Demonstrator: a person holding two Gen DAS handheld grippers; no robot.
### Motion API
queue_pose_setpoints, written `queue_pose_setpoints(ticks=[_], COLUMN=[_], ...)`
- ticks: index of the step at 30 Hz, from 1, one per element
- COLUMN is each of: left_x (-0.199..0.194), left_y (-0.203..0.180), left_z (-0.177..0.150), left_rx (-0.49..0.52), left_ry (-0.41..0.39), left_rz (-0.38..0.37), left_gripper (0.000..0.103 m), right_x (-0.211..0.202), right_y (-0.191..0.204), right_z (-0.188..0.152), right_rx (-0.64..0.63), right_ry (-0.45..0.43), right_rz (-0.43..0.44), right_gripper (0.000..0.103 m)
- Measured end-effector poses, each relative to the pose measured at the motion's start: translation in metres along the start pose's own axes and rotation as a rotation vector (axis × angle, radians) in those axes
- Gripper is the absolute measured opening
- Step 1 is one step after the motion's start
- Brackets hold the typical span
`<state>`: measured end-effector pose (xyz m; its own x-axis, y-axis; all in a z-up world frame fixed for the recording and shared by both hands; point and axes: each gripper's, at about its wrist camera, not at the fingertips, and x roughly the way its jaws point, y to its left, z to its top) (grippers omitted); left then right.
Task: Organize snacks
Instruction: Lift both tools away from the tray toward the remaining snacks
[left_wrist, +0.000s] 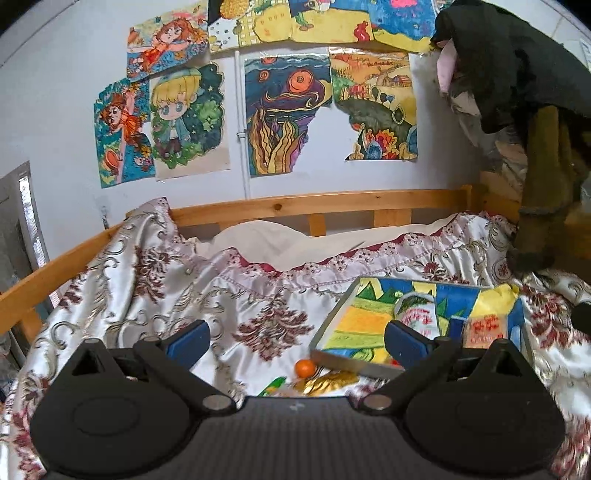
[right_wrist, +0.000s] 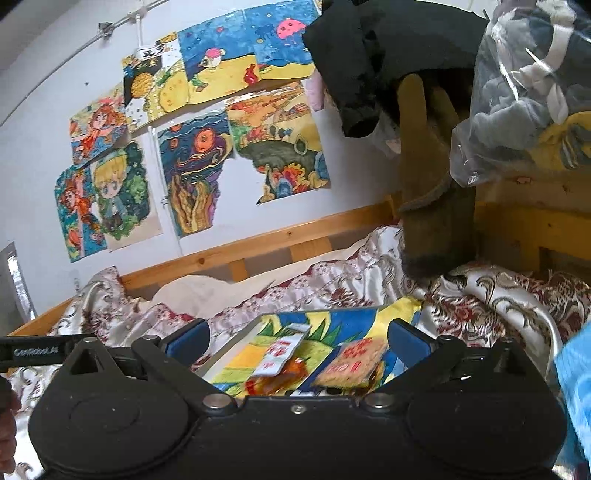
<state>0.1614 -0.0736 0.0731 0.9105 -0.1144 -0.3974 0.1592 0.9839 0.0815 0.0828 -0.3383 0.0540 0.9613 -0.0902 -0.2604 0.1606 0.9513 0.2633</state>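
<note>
So both grippers, left (left_wrist: 297, 341) & right (right_wrist: 297, 341), hang w/ fingers released, empty; two packets (right_wrist: 284, 356) lie in the tray (right_wrist: 236, 341) on the bed, so next prob. grab the orange (left_wrist: 305, 368) & gold wrapper (left_wrist: 328, 384) beside it.

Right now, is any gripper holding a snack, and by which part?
Nothing is held. The left gripper and the right gripper both have open, empty jaws.
</note>
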Motion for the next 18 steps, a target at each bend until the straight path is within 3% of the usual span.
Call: queue_pose_setpoints(ticks=[8, 14, 18], left_x=[-0.031, -0.038, -0.035], left_y=[0.029, 0.05, 0.067], left_z=[-0.032, -0.058, -0.07], left_rx=[0.019, 0.021, -0.045], left_ry=[0.071, 0.162, 0.24], left_rz=[-0.013, -0.007, 0.011], left_gripper=[0.102, 0.102, 0.102], right_x=[-0.041, -0.05, -0.048], right_y=[0.033, 0.067, 0.085], right_z=[-0.022, -0.049, -0.064], right_rx=[-0.031, -0.134, -0.191], right_ry=[0.031, 0.113, 0.17], right_rz=[0.045, 0.073, 0.097], right_gripper=[0.102, 0.102, 0.102])
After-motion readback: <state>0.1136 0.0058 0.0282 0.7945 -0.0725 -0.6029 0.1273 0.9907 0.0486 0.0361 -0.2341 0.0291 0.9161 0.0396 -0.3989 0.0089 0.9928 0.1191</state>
